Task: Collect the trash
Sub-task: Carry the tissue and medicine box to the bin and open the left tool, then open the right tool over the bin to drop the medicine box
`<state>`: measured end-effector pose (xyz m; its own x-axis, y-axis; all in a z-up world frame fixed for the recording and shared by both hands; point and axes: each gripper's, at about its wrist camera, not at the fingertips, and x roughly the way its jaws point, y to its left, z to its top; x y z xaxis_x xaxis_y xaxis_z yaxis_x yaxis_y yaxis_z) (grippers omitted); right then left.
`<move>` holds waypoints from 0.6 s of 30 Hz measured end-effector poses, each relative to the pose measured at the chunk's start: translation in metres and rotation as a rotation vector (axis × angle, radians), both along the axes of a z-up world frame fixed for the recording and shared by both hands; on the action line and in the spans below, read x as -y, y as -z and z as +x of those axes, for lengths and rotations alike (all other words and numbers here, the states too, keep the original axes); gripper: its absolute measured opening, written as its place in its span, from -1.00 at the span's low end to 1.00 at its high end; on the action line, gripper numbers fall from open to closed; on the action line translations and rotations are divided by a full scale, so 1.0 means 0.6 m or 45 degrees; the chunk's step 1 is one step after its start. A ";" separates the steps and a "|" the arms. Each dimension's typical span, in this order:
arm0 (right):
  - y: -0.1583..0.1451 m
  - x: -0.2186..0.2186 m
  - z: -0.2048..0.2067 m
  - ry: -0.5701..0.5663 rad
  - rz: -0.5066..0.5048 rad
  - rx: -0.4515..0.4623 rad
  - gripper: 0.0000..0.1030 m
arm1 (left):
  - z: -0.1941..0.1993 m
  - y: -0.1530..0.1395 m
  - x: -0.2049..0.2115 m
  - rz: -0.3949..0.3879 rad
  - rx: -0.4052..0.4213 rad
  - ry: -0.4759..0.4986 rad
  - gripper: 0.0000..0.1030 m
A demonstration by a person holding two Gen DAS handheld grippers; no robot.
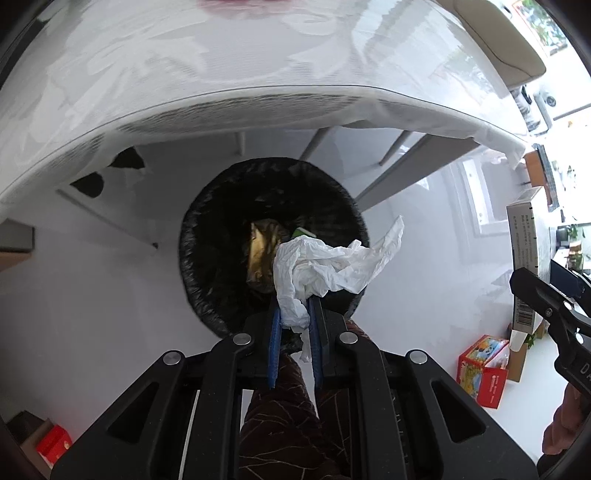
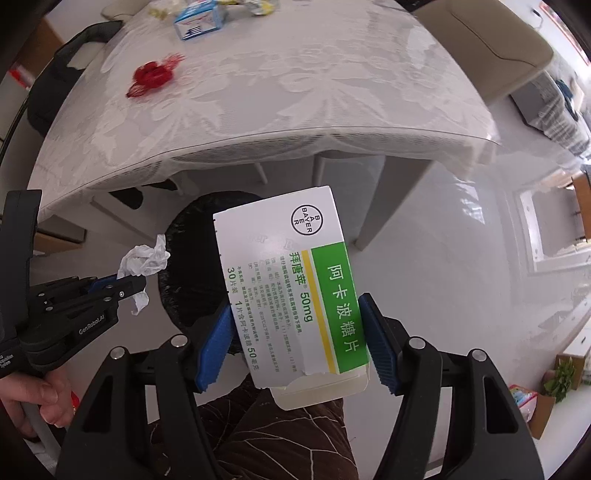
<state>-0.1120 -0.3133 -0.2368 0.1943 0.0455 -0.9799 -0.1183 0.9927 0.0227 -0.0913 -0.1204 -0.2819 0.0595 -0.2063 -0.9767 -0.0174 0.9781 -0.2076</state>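
Observation:
My left gripper is shut on a crumpled white tissue and holds it over the near rim of a bin lined with a black bag. Gold and green wrappers lie inside the bin. My right gripper is shut on a white and green medicine box, held above the same bin. The left gripper with the tissue shows at the left of the right wrist view. The right gripper and box show at the right edge of the left wrist view.
The table with a white lace cloth stands just beyond the bin. On it lie a red net scrap, a blue and white carton and wrappers at the far edge. A black bag hangs at the table's left. Coloured boxes sit on the floor.

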 end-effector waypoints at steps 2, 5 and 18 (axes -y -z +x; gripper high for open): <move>-0.001 0.002 0.003 0.007 -0.005 0.001 0.22 | 0.007 0.002 0.007 -0.008 -0.003 0.009 -0.65; -0.002 0.006 0.002 0.011 -0.010 0.003 0.22 | 0.014 0.005 0.016 0.017 0.015 0.020 -0.49; 0.036 -0.025 0.017 -0.012 0.026 -0.053 0.22 | 0.005 -0.013 -0.016 0.040 0.083 -0.033 0.71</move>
<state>-0.1017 -0.2980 -0.2584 0.1526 0.0675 -0.9860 -0.1258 0.9909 0.0484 -0.0882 -0.1108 -0.2738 0.1280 -0.1731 -0.9766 -0.0301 0.9835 -0.1783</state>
